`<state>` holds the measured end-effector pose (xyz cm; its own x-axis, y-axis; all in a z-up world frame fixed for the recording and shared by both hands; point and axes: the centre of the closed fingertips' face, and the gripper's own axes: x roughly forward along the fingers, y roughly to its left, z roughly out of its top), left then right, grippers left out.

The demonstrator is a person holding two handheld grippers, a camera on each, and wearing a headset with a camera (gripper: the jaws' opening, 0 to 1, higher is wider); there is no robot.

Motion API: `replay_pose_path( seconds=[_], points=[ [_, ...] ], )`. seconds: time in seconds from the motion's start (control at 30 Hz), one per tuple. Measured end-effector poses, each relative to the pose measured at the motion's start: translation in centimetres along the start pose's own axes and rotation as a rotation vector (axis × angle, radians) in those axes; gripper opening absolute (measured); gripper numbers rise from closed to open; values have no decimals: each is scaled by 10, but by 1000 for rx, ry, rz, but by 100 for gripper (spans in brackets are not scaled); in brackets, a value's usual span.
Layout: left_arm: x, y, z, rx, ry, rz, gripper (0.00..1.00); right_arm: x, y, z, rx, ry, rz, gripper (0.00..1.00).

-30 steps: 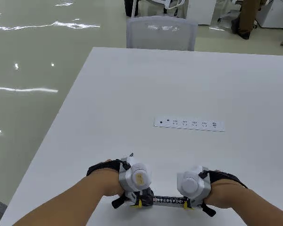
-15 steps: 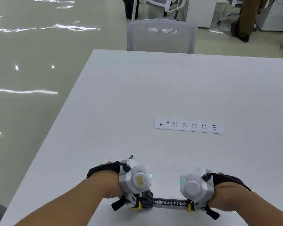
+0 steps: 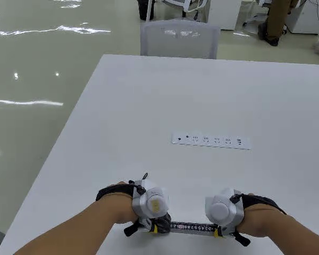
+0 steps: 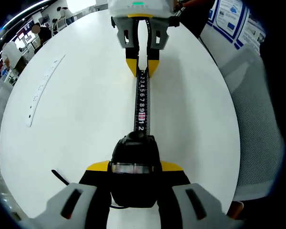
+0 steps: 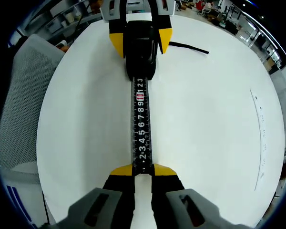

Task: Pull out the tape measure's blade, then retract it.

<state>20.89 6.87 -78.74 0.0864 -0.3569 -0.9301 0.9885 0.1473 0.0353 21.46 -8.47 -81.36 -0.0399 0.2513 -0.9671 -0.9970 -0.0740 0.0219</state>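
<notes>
A black tape measure case (image 4: 134,164) sits between the yellow-tipped jaws of my left gripper (image 4: 135,167), which is shut on it. Its numbered blade (image 4: 141,102) runs straight out over the white table to my right gripper (image 4: 141,67). In the right gripper view, my right gripper (image 5: 143,170) is shut on the blade's end (image 5: 142,160), and the case (image 5: 140,47) lies ahead in my left gripper (image 5: 140,43). In the head view, both grippers rest near the table's front edge, left gripper (image 3: 158,228), right gripper (image 3: 217,231), with the blade (image 3: 190,228) stretched between them.
A white power strip (image 3: 211,141) lies mid-table. A grey mesh chair (image 3: 178,38) stands at the far edge. A black strap (image 5: 188,47) trails from the case. The white table (image 3: 202,95) stretches ahead; another chair (image 5: 19,105) sits close by the near edge.
The right gripper has shifted slightly right, away from the left one, so a little more blade spans between them. The left gripper stays put.
</notes>
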Motion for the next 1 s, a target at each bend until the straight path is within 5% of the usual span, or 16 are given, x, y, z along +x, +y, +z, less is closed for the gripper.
replay_pose_path(
  seconds=[0.43, 1.0],
  points=[
    [2, 1, -1, 10, -11, 34, 31, 2, 0, -11, 6, 10, -3, 11],
    [5, 2, -2, -3, -9, 13, 31, -9, 1, -29, 12, 25, -9, 11]
  ],
)
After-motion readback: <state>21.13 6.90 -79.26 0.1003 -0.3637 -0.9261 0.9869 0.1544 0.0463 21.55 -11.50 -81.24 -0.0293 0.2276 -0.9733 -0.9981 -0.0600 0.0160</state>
